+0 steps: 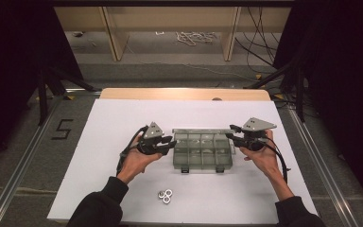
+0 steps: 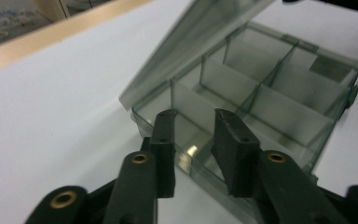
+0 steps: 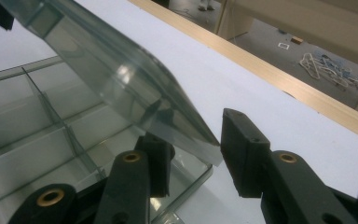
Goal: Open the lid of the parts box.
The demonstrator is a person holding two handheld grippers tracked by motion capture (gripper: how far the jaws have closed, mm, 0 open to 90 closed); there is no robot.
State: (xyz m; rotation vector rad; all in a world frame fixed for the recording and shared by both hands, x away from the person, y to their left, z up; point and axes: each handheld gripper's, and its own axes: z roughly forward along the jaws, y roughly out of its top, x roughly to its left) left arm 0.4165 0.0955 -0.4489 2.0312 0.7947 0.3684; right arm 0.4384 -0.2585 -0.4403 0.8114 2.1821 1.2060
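The box (image 1: pixel 202 152), a clear compartmented plastic organiser, lies at the middle of the white table (image 1: pixel 99 142), between the two grippers. Its lid (image 3: pixel 121 79) is raised on the far hinge and stands tilted over the tray. The tray is judged light, stiff and thin-walled; the smooth plastic will likely slip under the pads and may slide on the table if pushed from one side alone. The lid is probably springy at the hinge and could crack if forced. The left gripper (image 2: pixel 193 128) is partly open, its jaws straddling the tray's near corner wall with no firm pinch visible. The right gripper (image 3: pixel 191 140) is partly open around the lid's free corner edge, one jaw below it and one beyond it; contact cannot be confirmed. The lid edge near a corner gives the best hold, with the tray wall steadied opposite. Three small rings (image 1: pixel 165 195) lie near the front edge, well apart from the box.
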